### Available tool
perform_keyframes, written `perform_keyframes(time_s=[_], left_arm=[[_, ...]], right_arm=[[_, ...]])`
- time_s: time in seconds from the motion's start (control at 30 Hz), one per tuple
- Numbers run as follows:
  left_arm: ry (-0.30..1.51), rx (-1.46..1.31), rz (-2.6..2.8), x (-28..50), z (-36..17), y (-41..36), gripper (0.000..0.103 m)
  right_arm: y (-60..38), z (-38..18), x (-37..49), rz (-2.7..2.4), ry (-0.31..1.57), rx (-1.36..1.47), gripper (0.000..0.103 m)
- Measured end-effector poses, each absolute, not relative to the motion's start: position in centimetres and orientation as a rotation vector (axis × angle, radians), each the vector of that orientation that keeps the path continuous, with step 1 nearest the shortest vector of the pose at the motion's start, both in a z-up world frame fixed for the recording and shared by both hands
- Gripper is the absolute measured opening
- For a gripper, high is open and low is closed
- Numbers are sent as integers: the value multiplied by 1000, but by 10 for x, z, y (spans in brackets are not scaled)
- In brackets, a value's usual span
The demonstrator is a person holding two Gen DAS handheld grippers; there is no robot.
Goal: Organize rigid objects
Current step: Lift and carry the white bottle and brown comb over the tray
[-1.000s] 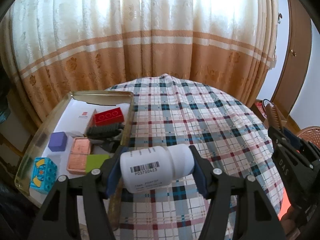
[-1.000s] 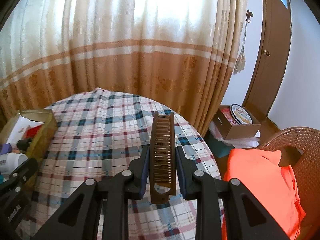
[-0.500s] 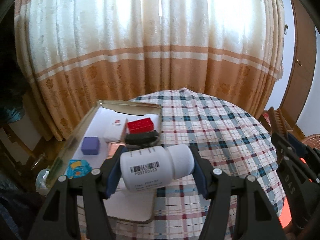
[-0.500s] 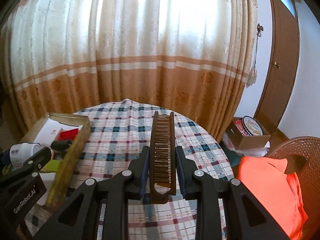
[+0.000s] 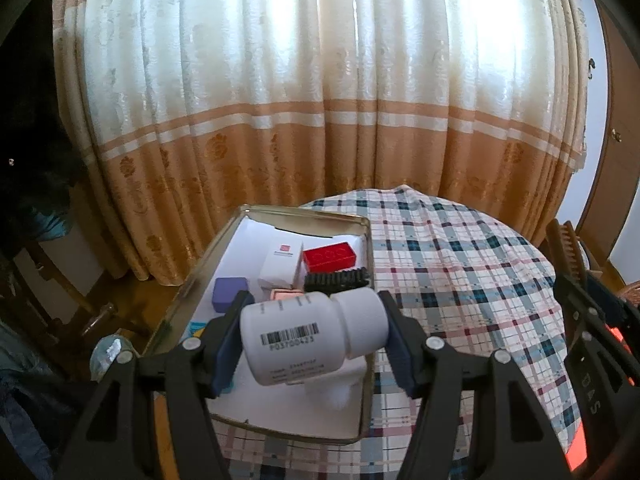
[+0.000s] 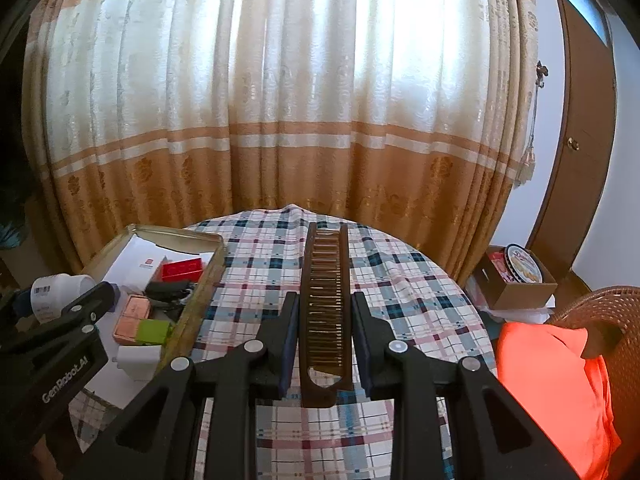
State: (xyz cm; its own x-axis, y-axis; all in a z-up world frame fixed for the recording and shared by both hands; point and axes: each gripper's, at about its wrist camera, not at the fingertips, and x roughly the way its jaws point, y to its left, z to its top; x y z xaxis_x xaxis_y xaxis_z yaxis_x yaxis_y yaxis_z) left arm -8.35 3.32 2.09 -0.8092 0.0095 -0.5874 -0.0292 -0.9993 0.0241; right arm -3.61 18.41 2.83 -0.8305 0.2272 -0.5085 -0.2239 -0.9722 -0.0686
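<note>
Left gripper (image 5: 314,340) fingers are pinching a white pill bottle (image 5: 308,338) above the metal tray (image 5: 366,248), already holding several blocks; right gripper (image 6: 325,344) fingers are pinching a brown comb (image 6: 325,300) right of the tray, both seemingly awaiting placement

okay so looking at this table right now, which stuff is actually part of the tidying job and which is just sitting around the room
Part of the job:
- white bottle, held in the left gripper
- brown comb, held in the right gripper
- metal tin with the red brick, purple block and black brush

Just lying about:
- curtain
- orange cloth
- cardboard box
</note>
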Motion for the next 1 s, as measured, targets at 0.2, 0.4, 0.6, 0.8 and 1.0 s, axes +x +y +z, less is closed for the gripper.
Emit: perform_keyframes(time_s=[0.2,0.4,0.6,0.8,1.0], left_arm=[[26,-964,2982,-84,24,19,62],[14,-972,3020,-83,27,3,62],[7,-979,3071,-83,30,-16,62],[12,-995,3102,-84,29,-27,62],[3,-1012,3113,-87,27,-33,62]], right_arm=[[171,31,-38,2832,-10,-783,28],[153,33,-45,2879,-20,-780,28],[131,37,-53,2935,-37,-771,28],[116,38,-60,2977,-29,-776,28],[107,38,-65,3000,-27,-784,28]])
